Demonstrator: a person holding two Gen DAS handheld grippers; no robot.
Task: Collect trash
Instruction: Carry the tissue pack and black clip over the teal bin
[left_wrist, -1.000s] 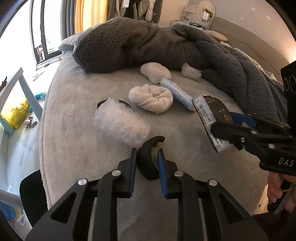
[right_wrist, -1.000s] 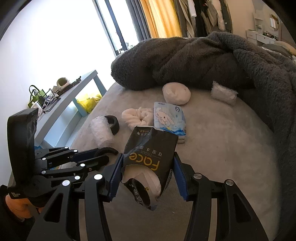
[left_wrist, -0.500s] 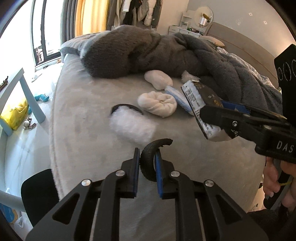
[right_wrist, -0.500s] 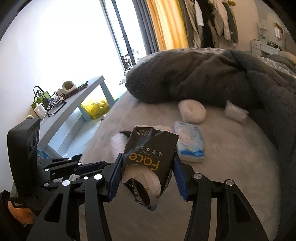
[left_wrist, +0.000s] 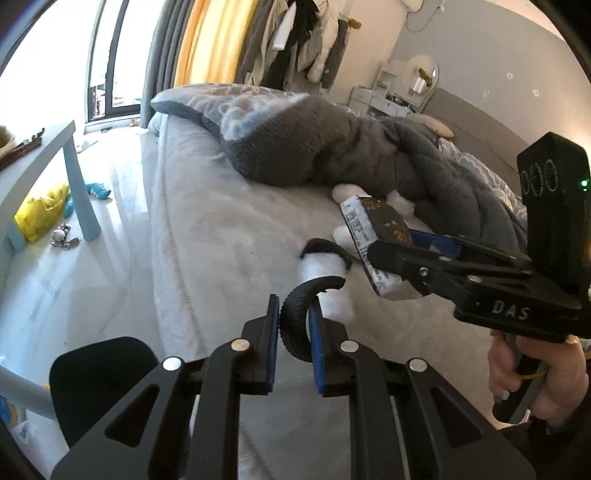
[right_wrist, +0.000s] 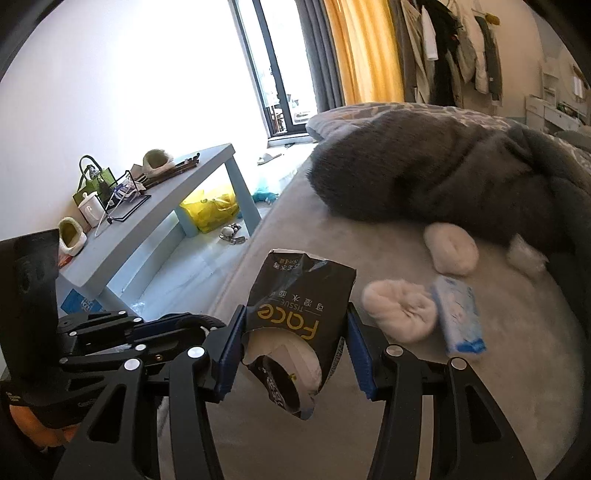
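Bright window (right_wrist: 280, 74), yellow curtain (right_wrist: 365, 51), pale blue table (right_wrist: 155, 210) beside grey bed (left_wrist: 221, 236).

A curved black rubber tyre scrap (left_wrist: 295, 321) and a torn black tissue packet (right_wrist: 299, 332) are both held above the bed.

Place: home bedroom
Ahead of the tool: bed (left_wrist: 229, 236) with grey blanket (left_wrist: 332, 147)
Beyond it: hanging clothes (left_wrist: 295, 40), yellow curtain (right_wrist: 365, 55)
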